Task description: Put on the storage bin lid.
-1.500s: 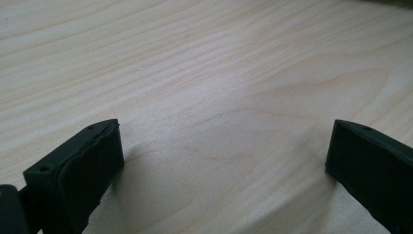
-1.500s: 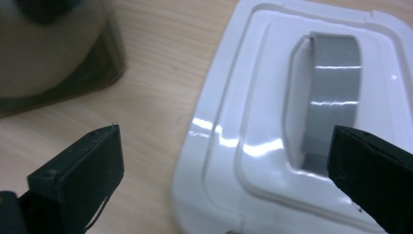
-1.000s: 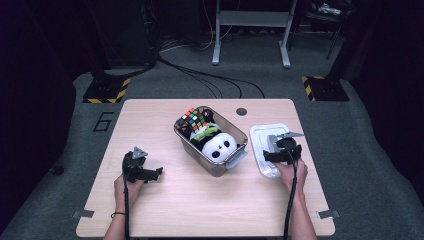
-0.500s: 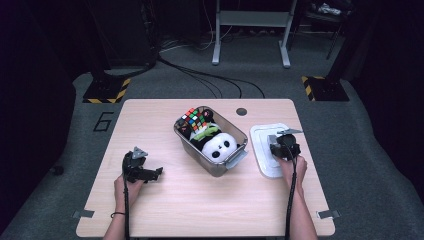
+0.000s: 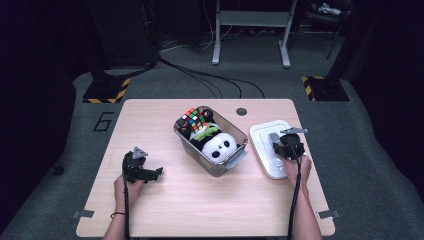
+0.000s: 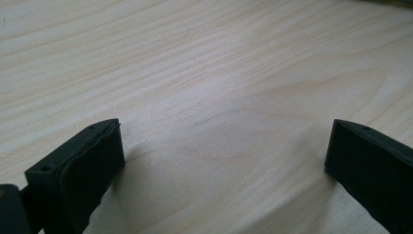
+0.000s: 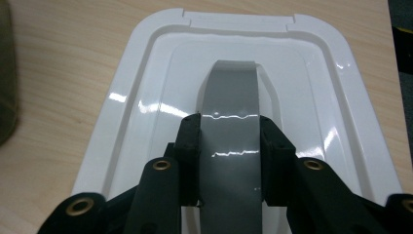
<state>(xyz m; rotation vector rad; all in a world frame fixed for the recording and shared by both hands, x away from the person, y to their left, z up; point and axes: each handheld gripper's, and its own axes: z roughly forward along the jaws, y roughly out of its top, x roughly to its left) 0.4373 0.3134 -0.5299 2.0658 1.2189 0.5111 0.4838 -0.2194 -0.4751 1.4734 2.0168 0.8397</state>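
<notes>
- The white lid [image 7: 146, 97] lies flat on the worktop [image 5: 200, 200] at the right of the high view, its far edge near the worktop's right rim and its near edge just ahead of the person's right hand [image 5: 296, 167].
- A grey handle [image 7: 233, 141] runs down the lid's middle; in the right gripper view it fills the lower centre of the frame.
- The right gripper [image 7: 229, 151] has its jaws pressed on both sides of that handle; they have just been closing, and now they clamp it with no gap showing on either side.
- To the left of the lid in the high view, a strip of bare wood parts it from a grey bin [image 5: 212, 162] set at an angle at the centre of the frame; one bin latch juts toward the lid.
- In the bin sit a panda plush [image 5: 220, 146], a puzzle cube [image 5: 196, 119] and something green [image 5: 205, 134].
- The left gripper [image 5: 141, 170] rests at the lower left of the high view, well apart from the bin, jaws spread wide with nothing between them but bare wood.
- Wide open worktop lies across the bottom of the high view.
</notes>
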